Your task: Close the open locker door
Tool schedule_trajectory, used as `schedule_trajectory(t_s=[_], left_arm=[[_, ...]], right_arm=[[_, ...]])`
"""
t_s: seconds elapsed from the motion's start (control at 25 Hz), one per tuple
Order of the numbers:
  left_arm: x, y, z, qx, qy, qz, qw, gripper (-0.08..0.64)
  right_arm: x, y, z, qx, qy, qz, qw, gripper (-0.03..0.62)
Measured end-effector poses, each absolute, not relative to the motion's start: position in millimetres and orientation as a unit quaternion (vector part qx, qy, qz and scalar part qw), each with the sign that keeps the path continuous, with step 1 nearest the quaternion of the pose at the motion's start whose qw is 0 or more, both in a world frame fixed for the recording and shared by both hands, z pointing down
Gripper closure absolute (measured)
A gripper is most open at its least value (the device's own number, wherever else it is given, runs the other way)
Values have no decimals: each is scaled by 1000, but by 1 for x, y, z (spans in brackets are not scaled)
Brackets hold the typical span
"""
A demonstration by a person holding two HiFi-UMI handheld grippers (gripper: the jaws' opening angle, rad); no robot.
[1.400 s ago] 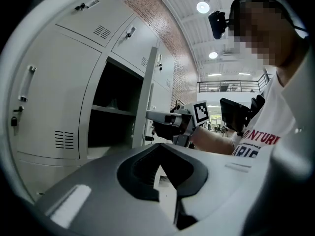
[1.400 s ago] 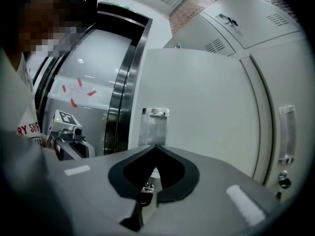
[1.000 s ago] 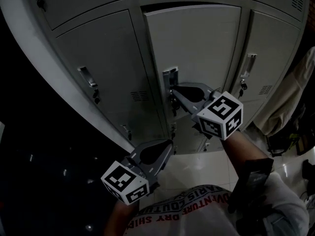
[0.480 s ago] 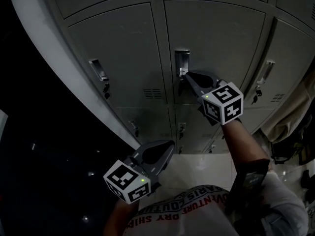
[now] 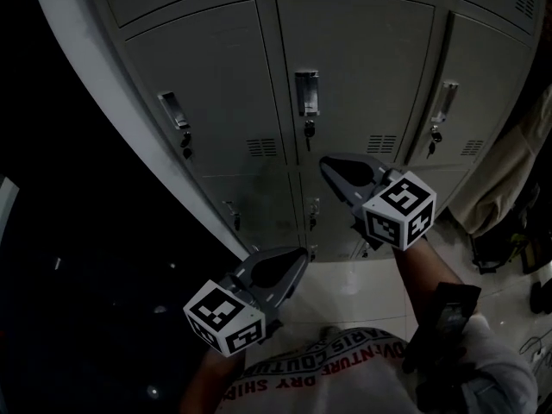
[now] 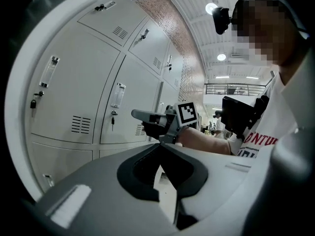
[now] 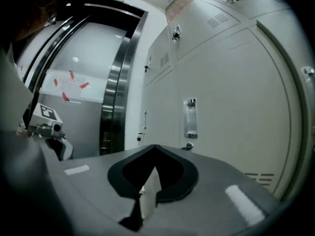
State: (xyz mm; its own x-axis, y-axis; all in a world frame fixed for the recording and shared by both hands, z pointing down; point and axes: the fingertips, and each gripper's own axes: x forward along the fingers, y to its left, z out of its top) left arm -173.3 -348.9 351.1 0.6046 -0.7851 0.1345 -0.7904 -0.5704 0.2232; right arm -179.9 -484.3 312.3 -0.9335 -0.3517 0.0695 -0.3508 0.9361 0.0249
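the jaws of both grippers are pressed together, with nothing in them. our right gripper (image 5: 328, 162) hangs near the lockers, just below the handle (image 5: 306, 93) of the middle locker door (image 5: 358, 67). that door sits flat and shut in its frame, with a little key (image 5: 309, 130) under the handle. our left gripper (image 5: 296, 255) is lower down, over the shiny floor (image 5: 362, 287).

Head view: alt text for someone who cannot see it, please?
Grey lockers, the middle door shut. A person's right gripper hangs below its handle, not touching; the left gripper is lower. Both are closed and empty.
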Motion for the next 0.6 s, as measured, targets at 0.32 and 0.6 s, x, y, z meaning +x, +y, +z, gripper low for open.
schedule_trajectory(t_s=[0.32,0.6], left_arm=[[-124,-195,338,903,-413,21,115,555],[-64,-53,334,925,-361,22,112,555]], right_arm=[[-114,-249,323,118,-991,-4,57,592],[-46,-68,326,138,-989,10,59,592]])
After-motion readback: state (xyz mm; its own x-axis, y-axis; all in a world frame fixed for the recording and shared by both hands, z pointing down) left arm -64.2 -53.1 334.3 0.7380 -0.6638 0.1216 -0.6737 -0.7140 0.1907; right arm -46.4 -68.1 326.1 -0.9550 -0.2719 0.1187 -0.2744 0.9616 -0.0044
